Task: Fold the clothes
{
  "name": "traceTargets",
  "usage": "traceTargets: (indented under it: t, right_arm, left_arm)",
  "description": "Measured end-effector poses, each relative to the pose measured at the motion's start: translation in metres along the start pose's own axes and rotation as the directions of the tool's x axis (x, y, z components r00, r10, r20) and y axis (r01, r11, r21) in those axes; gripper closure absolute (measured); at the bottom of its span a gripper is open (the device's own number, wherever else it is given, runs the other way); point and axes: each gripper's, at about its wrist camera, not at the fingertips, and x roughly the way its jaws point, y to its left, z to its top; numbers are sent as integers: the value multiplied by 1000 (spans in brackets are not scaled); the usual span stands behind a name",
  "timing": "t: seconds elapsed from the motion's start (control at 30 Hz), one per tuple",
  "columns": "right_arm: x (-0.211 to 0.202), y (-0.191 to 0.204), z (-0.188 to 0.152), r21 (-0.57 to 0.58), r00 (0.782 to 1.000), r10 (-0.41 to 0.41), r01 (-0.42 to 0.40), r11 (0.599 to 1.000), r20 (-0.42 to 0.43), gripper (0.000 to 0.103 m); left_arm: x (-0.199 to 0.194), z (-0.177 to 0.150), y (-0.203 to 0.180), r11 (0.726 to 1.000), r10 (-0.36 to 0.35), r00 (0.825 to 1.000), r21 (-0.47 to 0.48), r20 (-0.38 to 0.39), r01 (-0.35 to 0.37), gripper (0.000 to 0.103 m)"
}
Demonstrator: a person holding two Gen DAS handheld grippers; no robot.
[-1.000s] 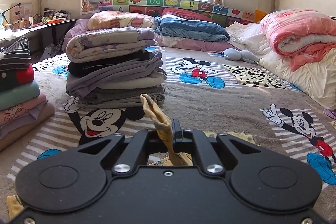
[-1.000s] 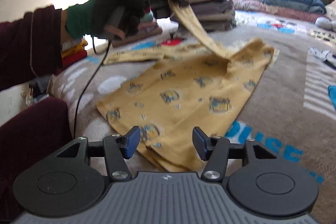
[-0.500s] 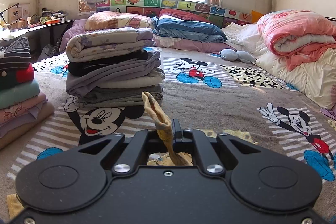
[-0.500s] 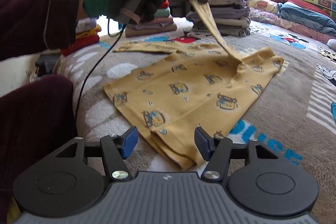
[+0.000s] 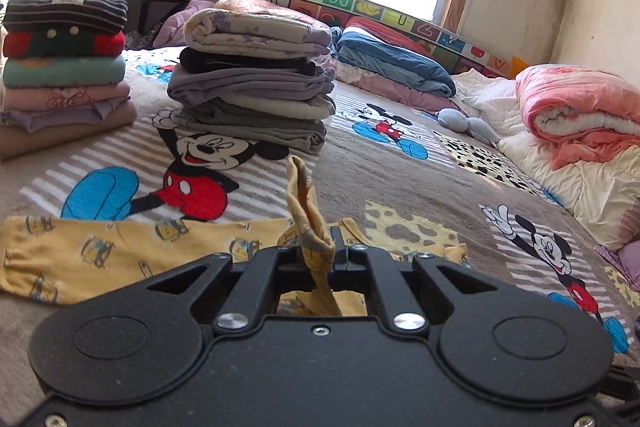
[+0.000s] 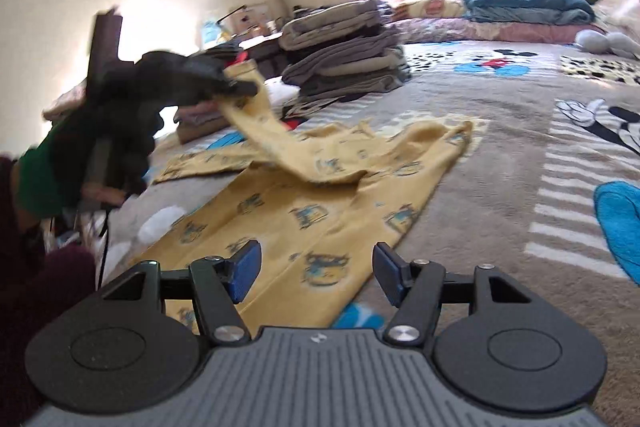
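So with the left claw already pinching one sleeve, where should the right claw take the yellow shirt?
Probably the near hem of the yellow shirt, coming in low from the front: it lies flat just ahead of the open right claw, opposite the left claw.

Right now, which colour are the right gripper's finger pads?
Blue pads; the right wrist view shows them best.

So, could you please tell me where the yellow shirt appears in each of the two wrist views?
Left wrist: the yellow shirt lies across the lower left, one sleeve rising through the shut jaws at centre.
Right wrist: the shirt fills the centre, one sleeve lifted to the left gripper at upper left.
Shared landmark: the grey stack beyond it.
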Motion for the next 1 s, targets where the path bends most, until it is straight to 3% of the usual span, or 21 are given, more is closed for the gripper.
traceTargets:
  t: [0.1, 0.33, 0.57, 0.87, 1.0]
  right_arm:
    - [8, -15, 7, 69, 999, -12, 10, 998, 36, 41]
    - [34, -14, 10, 67, 1000, 5, -5, 998, -1, 41]
    - [45, -12, 10, 77, 999, 29, -27, 997, -32, 41]
    - [48, -29, 23, 141, 999, 34, -31, 989, -17, 41]
    - [54, -34, 48, 101, 1000, 10, -10, 995, -3, 36]
  left_arm:
    - [-12, -9, 2, 999, 15, 999, -33, 29, -14, 100]
    - [-28, -25, 10, 997, 29, 999, -76, 44, -26, 100]
    - [-27, -45, 10, 999, 35, 999, -12, 34, -35, 100]
    - [-10, -63, 25, 999, 34, 997, 11, -72, -33, 100]
    - [-8, -70, 30, 1000, 27, 996, -8, -87, -27, 100]
